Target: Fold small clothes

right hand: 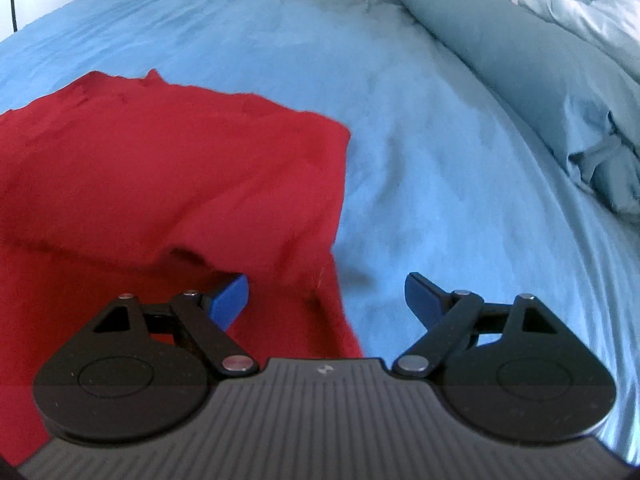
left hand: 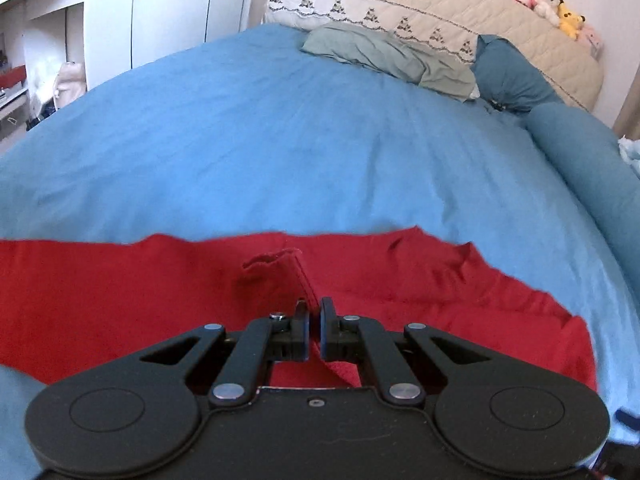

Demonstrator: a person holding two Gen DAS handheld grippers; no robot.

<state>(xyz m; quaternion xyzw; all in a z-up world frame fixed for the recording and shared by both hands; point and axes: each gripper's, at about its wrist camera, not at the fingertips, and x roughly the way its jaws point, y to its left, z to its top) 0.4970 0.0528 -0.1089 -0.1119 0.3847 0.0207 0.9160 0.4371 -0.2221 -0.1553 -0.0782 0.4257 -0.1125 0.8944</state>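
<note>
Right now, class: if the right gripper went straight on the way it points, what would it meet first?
Probably the right edge of the red garment, which lies between the open fingers of the right gripper; beyond it only blue bedsheet. Depth is hard to judge.
</note>
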